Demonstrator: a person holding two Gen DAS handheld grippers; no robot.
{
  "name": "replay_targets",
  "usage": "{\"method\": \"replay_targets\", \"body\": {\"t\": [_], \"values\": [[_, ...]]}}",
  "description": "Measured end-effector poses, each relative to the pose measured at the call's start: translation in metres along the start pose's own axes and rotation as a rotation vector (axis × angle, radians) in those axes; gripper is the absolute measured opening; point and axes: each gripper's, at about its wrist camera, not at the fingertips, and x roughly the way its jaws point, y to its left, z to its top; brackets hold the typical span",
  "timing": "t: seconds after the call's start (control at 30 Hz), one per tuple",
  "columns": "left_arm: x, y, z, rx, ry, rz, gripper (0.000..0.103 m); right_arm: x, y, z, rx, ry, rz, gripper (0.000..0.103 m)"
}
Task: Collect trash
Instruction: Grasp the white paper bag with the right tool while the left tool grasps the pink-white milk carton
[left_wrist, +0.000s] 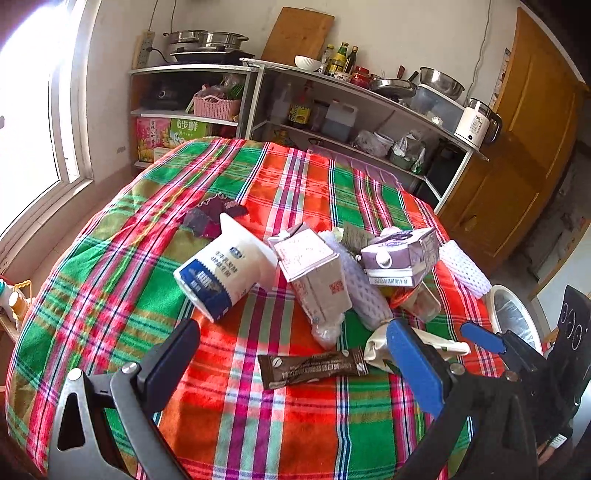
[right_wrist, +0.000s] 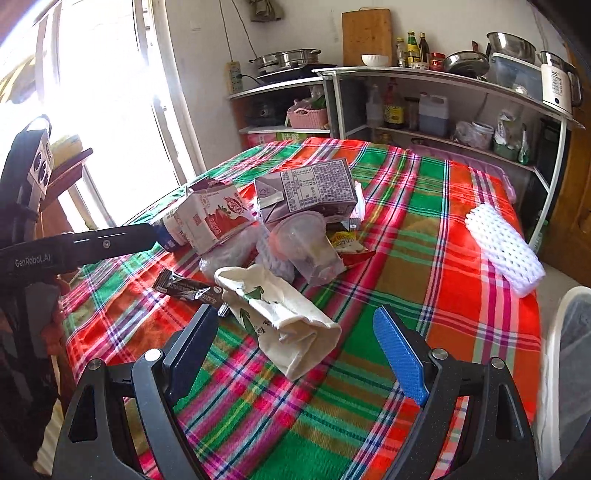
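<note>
Both claws, left claw (left_wrist: 295, 354) and right claw (right_wrist: 295, 343), gape empty before piled cartons (left_wrist: 314, 273).

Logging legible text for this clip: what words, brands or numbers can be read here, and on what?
"GenRobot.AI": side of the left gripper.
"55": white kettle.
"步鲜": green box on the low shelf.
Purple carton: a stamped number string, too small to read surely.
Milk cup, pink carton, brown sachet, paper bag: print blurred or upside down, not readable.
</note>
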Motion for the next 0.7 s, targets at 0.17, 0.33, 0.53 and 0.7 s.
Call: {"method": "replay_targets", "body": {"t": [0.17, 0.33, 0.53, 0.7], "values": [[0.021, 0.0, 0.013, -0.046, 0.045, -0.026, 0.095, 0.009, 0.002, 0.005, -0.014, 0.021, 0.018, 0.07], [0.031, -0.004, 0.021, -0.061, 0.041, -0.026, 0.089, 0.014, 0.0, 0.005, -0.007, 0.048, 0.037, 0.053], [0.042, -0.002, 0.031, -0.1, 0.043, -0.011, 0.077, 0.01, -0.005, 0.003, 0.017, 0.041, 0.06, 0.028], [0.051, -0.001, 0.03, -0.118, 0.051, 0.016, 0.065, 0.004, -0.007, 0.001, 0.029, 0.032, 0.075, 0.013]]}}
